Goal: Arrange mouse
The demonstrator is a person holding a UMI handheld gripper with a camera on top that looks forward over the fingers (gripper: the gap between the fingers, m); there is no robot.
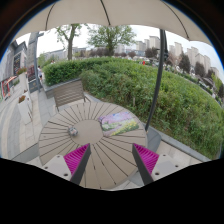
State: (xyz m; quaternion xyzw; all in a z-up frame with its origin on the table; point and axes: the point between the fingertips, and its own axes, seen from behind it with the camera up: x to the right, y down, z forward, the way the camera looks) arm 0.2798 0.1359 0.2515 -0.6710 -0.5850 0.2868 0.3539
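The gripper [109, 160] hangs above a round slatted wooden table [88, 150], its two fingers spread wide with nothing between them. The magenta pad of the left finger [75, 157] sits at about 8 o'clock from the table's centre, and the right finger's pad [146, 156] at about 4 o'clock.

Beyond the fingers, at roughly 1 o'clock from the gripper, a flat mat printed in green and pale tones [120, 123] lies on the tabletop. Nothing blocks the way between the fingers and the things on the table. A parasol pole [159, 75] rises at 2 o'clock, just past the table's edge, with its canopy overhead. At 11 o'clock, across the table, stands a wooden bench [66, 93], and behind it a trimmed hedge [130, 80], trees and distant buildings.

No container shows on the table.

The mouse [73, 130], small and greyish, rests on the slats at about 11 o'clock from the gripper, well ahead of the left finger, apart from it, and beside the mat's near-left end.
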